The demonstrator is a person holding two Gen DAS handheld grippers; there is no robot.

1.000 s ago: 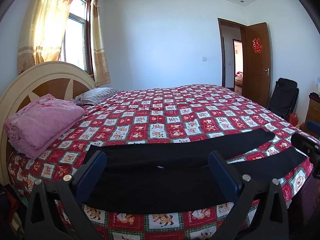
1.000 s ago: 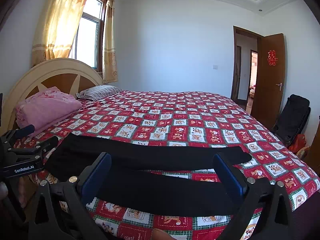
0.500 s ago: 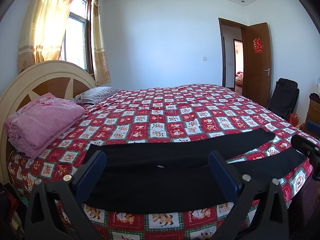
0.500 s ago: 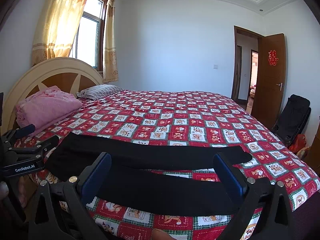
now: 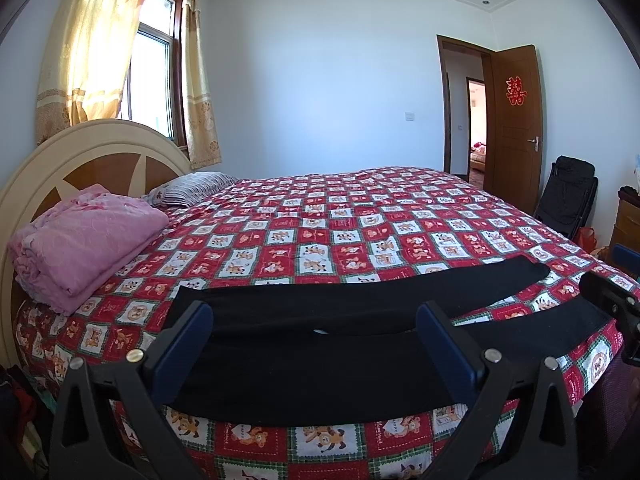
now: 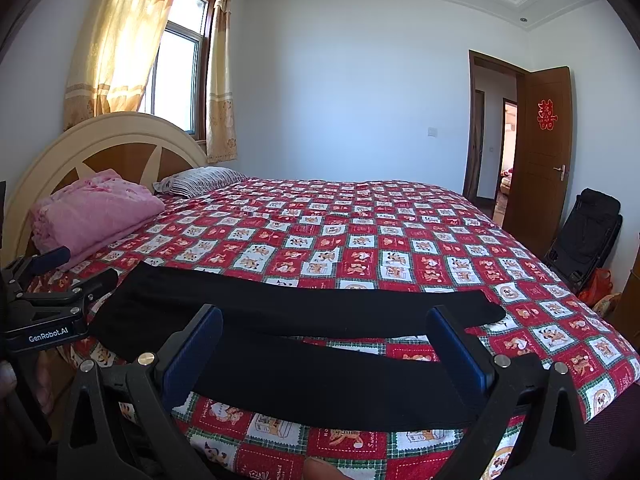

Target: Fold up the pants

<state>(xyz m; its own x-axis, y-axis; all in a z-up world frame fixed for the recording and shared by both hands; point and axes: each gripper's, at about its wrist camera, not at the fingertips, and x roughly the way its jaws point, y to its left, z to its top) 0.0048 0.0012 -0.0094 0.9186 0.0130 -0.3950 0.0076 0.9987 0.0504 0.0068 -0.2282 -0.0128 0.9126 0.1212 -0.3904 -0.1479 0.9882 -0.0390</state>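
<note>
Black pants [image 5: 320,360] lie spread flat along the near edge of the bed, waist at the left, both legs running right; they also show in the right wrist view [image 6: 304,344]. My left gripper [image 5: 314,348] is open and empty, held just in front of the waist end. My right gripper [image 6: 324,356] is open and empty, held in front of the legs. The left gripper shows at the left edge of the right wrist view [image 6: 52,300]; the right gripper shows at the right edge of the left wrist view [image 5: 612,300].
The bed has a red patchwork cover [image 5: 360,224] and a round headboard [image 5: 80,152] at the left. A folded pink blanket [image 5: 84,236] and a striped pillow [image 5: 192,192] lie near the headboard. A black folding chair [image 6: 588,228] and an open door [image 6: 540,152] stand at the right.
</note>
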